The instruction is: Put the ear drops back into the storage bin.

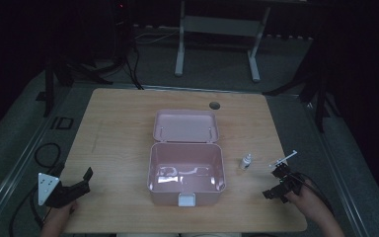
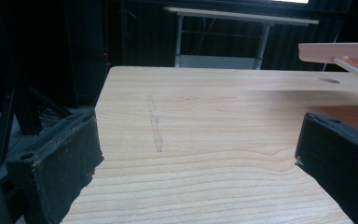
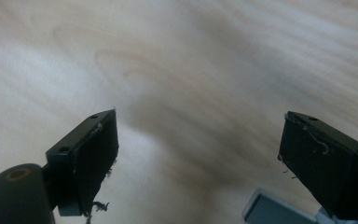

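Observation:
An open pink plastic box (image 1: 186, 195) stands in the middle of the wooden table, its lid (image 1: 185, 126) laid back flat behind it; the inside looks empty. A small white bottle (image 1: 246, 161) stands upright just right of the box. Beside it lies a thin white stick-like item (image 1: 282, 159). My left gripper (image 1: 86, 181) rests near the table's front left, open and empty, and its own view shows the jaws wide apart (image 2: 196, 158) with the lid's edge (image 2: 340, 51) at upper right. My right gripper (image 1: 273, 182) sits at front right, open (image 3: 198, 149) over bare wood.
A round cable hole (image 1: 214, 105) sits in the table's far side. A white-legged stand (image 1: 217, 24) is on the floor beyond the table. A pale grey-white piece (image 3: 268, 210) that I cannot identify pokes in at the bottom of the right gripper view.

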{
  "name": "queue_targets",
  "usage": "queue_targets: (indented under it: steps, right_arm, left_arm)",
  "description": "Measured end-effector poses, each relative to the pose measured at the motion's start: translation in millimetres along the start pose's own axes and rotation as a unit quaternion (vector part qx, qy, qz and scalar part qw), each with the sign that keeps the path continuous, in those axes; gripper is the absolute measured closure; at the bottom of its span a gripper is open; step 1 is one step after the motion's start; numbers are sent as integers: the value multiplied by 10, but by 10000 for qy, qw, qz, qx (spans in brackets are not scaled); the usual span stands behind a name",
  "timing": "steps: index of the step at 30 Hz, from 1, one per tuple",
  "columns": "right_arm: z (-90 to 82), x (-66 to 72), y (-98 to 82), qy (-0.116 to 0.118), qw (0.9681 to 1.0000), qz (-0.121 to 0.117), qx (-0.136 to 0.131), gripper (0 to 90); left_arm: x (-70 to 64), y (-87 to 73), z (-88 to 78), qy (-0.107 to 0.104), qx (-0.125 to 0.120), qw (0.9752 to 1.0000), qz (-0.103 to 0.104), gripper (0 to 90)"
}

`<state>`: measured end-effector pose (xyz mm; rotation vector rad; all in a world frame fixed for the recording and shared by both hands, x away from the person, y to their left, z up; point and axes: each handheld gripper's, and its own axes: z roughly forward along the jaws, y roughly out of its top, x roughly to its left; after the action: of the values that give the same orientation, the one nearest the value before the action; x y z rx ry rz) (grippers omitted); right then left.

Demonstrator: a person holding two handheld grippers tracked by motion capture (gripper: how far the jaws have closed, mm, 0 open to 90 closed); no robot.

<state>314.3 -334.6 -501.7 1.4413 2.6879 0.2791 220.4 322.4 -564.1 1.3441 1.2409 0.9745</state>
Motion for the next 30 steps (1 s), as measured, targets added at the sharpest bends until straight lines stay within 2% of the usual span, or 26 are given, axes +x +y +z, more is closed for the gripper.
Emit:
queue_targets:
  steps: [3, 9, 22, 23, 26, 30]
  right_arm:
    - [4, 22, 51, 37, 9988, -152, 461, 118]
    - [33, 40, 129, 143, 9953, -310, 903, 119]
    - [61, 18, 286, 154, 9952, -326, 908, 119]
    - [47, -11, 317, 262, 9958, -225, 851, 119]
    - [28, -50, 357, 312, 9960, -192, 813, 118]
    - [38, -90, 416, 220, 9955, -232, 894, 119]
  left_arm:
    - [1, 0, 0, -3, 3, 10000, -3, 4]
    - [2, 0, 0, -9, -6, 10000, -11, 4]
    - [2, -1, 0, -9, -11, 10000, -15, 4]
    - [2, 0, -1, -8, -6, 10000, -12, 4]
    - [3, 0, 0, -6, -4, 10000, -9, 4]
    - [3, 0, 0, -3, -2, 10000, -10, 4]
